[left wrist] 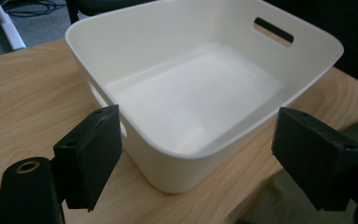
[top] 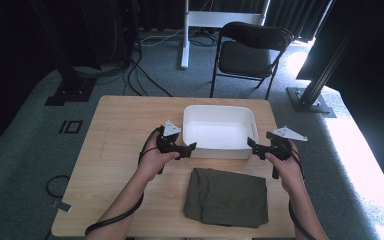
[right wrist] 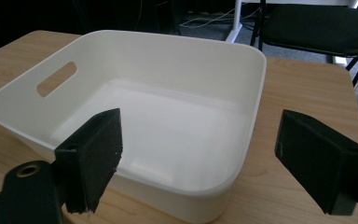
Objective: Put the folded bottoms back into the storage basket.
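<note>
You work at a light wooden table (top: 115, 150) on grey carpet, with a black folding chair (top: 250, 50) beyond it and dark curtains behind. The white plastic tub (top: 219, 150) sits toward the table's far edge, empty, with slot handles in its side walls. Your left gripper (top: 192, 146) and right gripper (top: 250, 142) flank its near corners, jaws apart, holding nothing. A folded olive cloth (top: 227, 197) lies just in front of it

White bin (top: 219, 131), centre of the high view: smooth plastic, slight sheen. Table (top: 120, 135): pale wood-grain top, matt. Folded garment (top: 227, 196), lower centre: olive cloth, soft, matt, creased. Left gripper (top: 189, 148) and right gripper (top: 253, 145): matt black pads, faintly scuffed. Chair (top: 247, 50), upper centre: black padded seat, dark frame.
</note>
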Demonstrator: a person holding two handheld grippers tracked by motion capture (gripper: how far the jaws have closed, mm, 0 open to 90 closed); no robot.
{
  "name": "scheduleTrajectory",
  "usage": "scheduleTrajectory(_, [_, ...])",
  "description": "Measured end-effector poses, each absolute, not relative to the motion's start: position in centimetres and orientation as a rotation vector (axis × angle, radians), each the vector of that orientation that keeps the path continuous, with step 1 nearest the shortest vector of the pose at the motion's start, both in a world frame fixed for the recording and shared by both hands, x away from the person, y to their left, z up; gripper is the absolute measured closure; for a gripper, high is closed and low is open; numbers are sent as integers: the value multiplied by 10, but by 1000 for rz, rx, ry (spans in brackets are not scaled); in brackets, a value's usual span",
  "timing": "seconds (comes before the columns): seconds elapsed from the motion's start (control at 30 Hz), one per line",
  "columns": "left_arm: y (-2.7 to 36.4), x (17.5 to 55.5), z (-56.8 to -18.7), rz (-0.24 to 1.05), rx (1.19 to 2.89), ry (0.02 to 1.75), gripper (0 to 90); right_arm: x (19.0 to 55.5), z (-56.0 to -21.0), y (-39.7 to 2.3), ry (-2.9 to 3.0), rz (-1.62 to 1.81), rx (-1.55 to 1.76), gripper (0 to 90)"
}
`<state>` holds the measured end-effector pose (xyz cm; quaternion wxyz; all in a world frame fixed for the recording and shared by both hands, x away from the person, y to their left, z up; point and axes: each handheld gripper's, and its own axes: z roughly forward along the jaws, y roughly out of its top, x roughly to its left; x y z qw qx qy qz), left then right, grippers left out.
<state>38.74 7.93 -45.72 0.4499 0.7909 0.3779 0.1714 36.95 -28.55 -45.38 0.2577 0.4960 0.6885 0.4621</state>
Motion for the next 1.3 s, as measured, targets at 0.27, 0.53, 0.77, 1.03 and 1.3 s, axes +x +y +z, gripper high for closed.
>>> scheduleTrajectory(0.27, [83,374,-470,380,1955,939,175,348,-465,-290,1850,1262,1358,148])
scheduleTrajectory(0.53, [81,361,-478,350,1976,920,175,334,-473,-294,1852,1252,1382,148])
scheduleTrajectory(0.77, [75,351,-486,302,1992,906,175,326,-482,-293,1883,1249,1379,148])
scheduleTrajectory(1.03, [69,338,-495,272,2031,899,175,311,-494,-291,1930,1248,1400,148])
scheduleTrajectory(1.3, [59,323,-502,221,2056,880,175,293,-511,-291,1962,1228,1439,147])
